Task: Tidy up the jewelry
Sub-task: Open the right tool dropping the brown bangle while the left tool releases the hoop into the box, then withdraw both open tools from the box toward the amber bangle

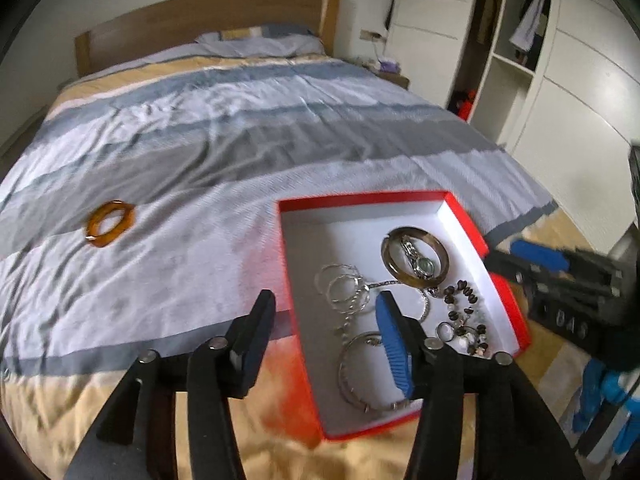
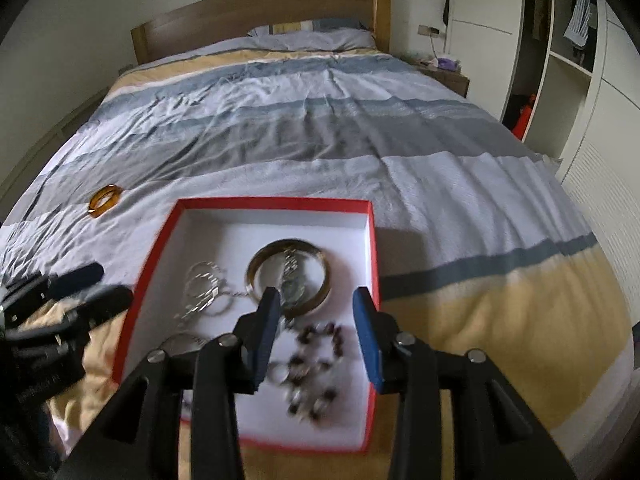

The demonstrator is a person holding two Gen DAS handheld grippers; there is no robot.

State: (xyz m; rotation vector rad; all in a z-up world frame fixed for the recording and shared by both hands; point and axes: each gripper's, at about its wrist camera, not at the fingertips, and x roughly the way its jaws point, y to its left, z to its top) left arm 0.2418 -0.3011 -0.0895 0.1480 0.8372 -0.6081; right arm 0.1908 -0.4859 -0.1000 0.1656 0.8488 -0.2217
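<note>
I've got both wrist cams looking down the bed [image 1: 224, 128]. The red box [image 2: 372, 248] sits on the striped duvet near the foot end, white inside, lid off. In it: a big brownish bangle [image 2: 289, 276] w/ a watch [image 1: 420, 266] lying across it, thin silver hoops [image 1: 342, 286] to the left of that, a dark bead bracelet [image 2: 320, 340] nearer me, plus a larger silver ring [image 1: 362, 368] at the near-left corner.

Left gripper [image 1: 324, 312] – fingers spread apart, nothing between them; its blue-padded finger hangs over the box, the other is outside the left wall. Right gripper [image 2: 318, 308] – also spread wide and empty, hovering over the box's near half, beads visible between its fingers.

One piece is outside the box: an amber bangle [image 1: 109, 223] lying flat on the duvet, well apart, off to the left. Right cam is blurry on the beads – can't make out detail.
</note>
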